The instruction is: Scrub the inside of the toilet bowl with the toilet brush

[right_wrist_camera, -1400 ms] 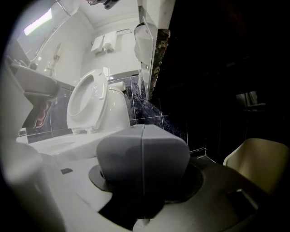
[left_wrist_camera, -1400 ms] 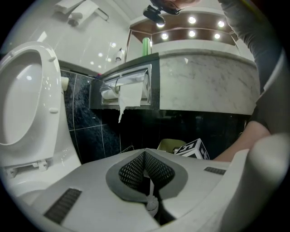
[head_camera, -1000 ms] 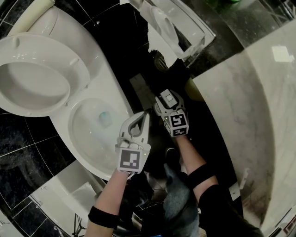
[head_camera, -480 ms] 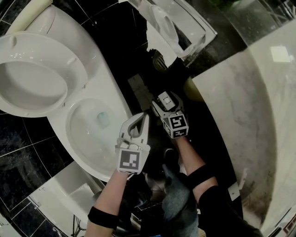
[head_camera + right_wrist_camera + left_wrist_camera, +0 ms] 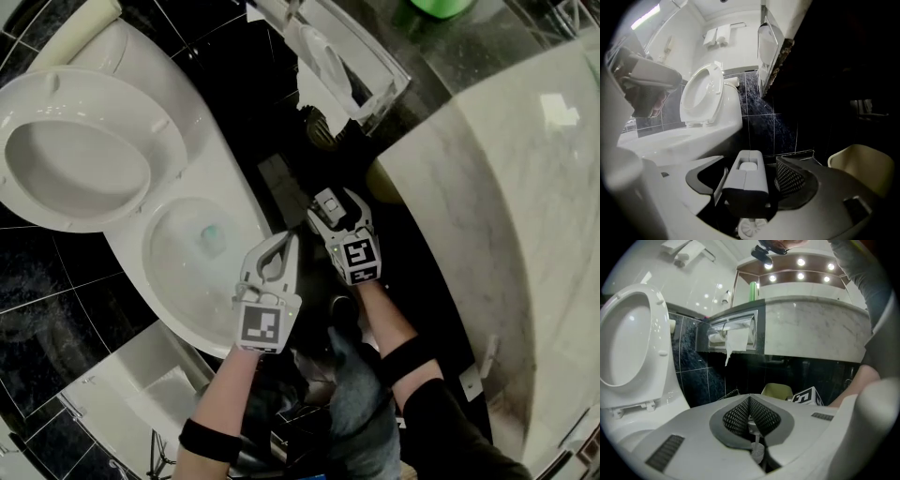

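Note:
The white toilet bowl [image 5: 178, 272] with blue water stands at the left, its seat [image 5: 75, 159] raised. My right gripper [image 5: 337, 208] hangs over the dark floor right of the bowl. Its jaws have just been opening and stand apart on either side of the grey toilet brush handle [image 5: 327, 199], with no pad pressing on it. In the right gripper view that handle [image 5: 745, 180] is an upright grey block between the open right gripper [image 5: 749, 165], with the bowl [image 5: 679, 138] beyond at the left. My left gripper [image 5: 284, 242] is shut and empty beside the bowl's rim, its left gripper [image 5: 750, 414] mesh pads meeting.
A marble counter [image 5: 506, 216] fills the right side. A wall paper dispenser [image 5: 347, 52] hangs ahead, with a yellowish bin [image 5: 384, 183] below the counter edge. A green bottle [image 5: 436, 7] stands on the counter. The person's forearms and dark sleeves fill the bottom.
The right gripper's jaws have spread wider around the brush handle. Both grippers have drifted slightly upward in the picture.

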A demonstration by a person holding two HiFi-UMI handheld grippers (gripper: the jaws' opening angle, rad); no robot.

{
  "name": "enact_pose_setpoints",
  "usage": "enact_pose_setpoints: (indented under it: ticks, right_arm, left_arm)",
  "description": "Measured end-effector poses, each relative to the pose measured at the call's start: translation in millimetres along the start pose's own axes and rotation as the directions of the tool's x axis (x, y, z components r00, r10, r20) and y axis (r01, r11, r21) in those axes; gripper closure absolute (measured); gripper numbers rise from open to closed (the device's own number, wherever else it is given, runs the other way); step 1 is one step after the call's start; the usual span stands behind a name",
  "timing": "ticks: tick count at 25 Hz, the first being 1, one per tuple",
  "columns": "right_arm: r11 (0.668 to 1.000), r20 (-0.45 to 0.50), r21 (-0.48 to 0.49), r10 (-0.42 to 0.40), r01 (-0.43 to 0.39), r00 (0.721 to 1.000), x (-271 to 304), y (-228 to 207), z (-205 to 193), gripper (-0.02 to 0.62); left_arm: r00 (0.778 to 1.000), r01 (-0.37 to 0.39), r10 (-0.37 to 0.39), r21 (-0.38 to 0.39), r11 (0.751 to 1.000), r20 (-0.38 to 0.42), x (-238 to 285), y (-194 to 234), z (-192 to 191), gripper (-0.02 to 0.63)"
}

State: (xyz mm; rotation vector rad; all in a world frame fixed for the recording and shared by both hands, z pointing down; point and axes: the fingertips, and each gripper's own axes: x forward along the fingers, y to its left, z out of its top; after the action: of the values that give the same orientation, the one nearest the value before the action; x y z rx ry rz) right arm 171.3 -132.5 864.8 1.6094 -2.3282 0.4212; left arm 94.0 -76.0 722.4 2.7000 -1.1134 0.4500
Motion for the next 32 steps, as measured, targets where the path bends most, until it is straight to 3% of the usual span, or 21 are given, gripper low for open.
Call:
enact_pose_setpoints:
  ticks: [8, 14, 18, 24, 32]
  right_arm:
    - [1.000, -0.012, 0.012, 0.005, -0.005, 1.000, -68.9, 28.4, 87.6, 0.230]
    - [0.997, 0.007, 0.039, 0.068, -0.068, 0.998, -138.5, 78.8, 207.0, 0.290]
    - [0.992, 0.026, 0.022, 0.127, -0.127, 0.992, -185.4, 116.0, 296.0, 0.390]
    - [0.977, 0.039, -0.029, 0.214, -0.213, 0.976, -234.6, 165.1, 407.6, 0.520]
    - [0.935, 0.023, -0.049, 0.353, -0.351, 0.935, -281.0, 231.7, 491.0, 0.581]
  left_arm:
    - [0.999, -0.020, 0.019, -0.020, 1.000, -0.040, -65.3, -9.3, 68.4, 0.604]
    - [0.997, -0.040, 0.040, -0.005, 0.999, -0.064, -138.0, -22.2, 157.6, 0.604]
    - [0.996, -0.068, 0.068, 0.007, 0.998, -0.064, -194.6, -21.3, 220.7, 0.604]
    - [0.984, -0.175, 0.175, 0.003, 0.985, -0.020, -272.0, 3.2, 307.1, 0.604]
    - [0.940, -0.340, 0.341, -0.036, 0.940, 0.032, -365.6, 42.7, 381.6, 0.604]
